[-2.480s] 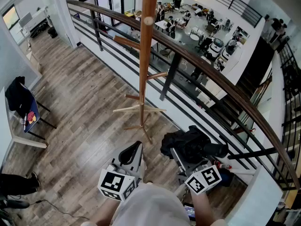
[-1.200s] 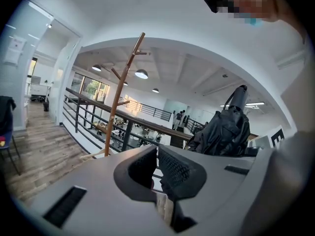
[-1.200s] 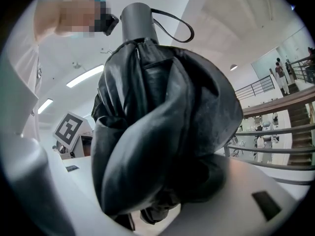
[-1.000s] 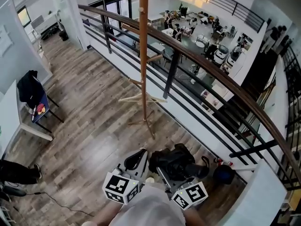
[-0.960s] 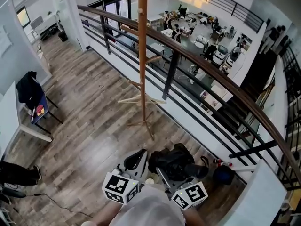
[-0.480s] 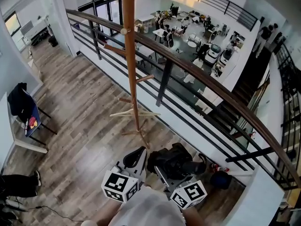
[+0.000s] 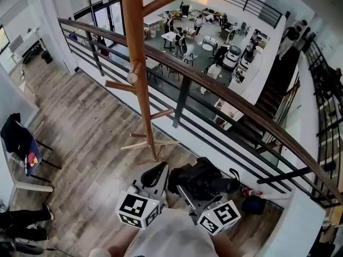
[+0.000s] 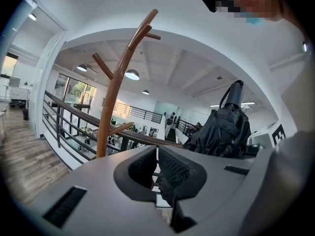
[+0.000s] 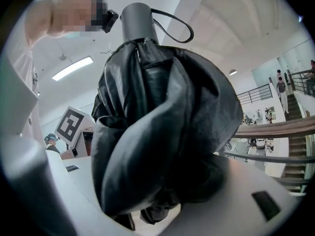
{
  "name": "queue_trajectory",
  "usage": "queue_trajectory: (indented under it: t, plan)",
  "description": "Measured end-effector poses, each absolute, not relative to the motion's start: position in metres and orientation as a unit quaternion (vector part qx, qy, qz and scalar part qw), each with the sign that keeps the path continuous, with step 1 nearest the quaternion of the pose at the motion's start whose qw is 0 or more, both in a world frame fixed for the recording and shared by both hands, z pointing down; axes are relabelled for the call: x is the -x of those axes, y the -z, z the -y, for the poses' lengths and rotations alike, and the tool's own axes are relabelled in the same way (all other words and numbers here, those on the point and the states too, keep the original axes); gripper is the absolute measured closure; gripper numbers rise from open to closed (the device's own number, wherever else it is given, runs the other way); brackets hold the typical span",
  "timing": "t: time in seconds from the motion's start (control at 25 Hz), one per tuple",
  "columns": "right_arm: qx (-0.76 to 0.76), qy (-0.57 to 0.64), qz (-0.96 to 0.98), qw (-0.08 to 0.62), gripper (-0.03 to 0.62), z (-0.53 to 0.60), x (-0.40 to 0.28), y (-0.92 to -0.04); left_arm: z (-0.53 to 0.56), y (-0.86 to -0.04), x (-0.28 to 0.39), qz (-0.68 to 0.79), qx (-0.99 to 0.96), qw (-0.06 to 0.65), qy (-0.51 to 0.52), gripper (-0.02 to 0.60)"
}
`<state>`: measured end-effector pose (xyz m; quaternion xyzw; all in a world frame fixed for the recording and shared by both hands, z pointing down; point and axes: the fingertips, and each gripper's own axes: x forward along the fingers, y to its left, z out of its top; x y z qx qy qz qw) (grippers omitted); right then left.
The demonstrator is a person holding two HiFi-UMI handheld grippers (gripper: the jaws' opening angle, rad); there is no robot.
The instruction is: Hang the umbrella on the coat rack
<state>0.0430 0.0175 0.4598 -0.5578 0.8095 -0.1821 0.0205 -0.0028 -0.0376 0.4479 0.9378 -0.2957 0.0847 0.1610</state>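
Right gripper [image 7: 186, 190] clamped on folded black umbrella [image 9: 162, 132], handle end up | left gripper [image 8: 156, 173] jaws seen together, nothing held | umbrella noted at 5 o'clock in head view; coat rack [image 7: 136, 63] at 11 o'clock of it, not touched | wrist strap [image 9: 173, 19] apparently hanging free at handle.

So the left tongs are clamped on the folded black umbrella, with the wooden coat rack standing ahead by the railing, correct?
Not quite. The right tongs grip the folded black umbrella, as the right gripper view shows. The left tongs are shut on nothing. The wooden coat rack does stand ahead by the railing.
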Motion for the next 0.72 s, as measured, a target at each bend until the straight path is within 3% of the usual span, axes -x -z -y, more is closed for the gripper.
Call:
queue_trajectory:
  t: [0.72]
  plan:
    - [0.495,0.188,-0.848,-0.011,0.304,0.071,-0.077,-0.440,0.108,-0.420,-0.021,0.352,-0.919,0.161,-0.072,0.552]
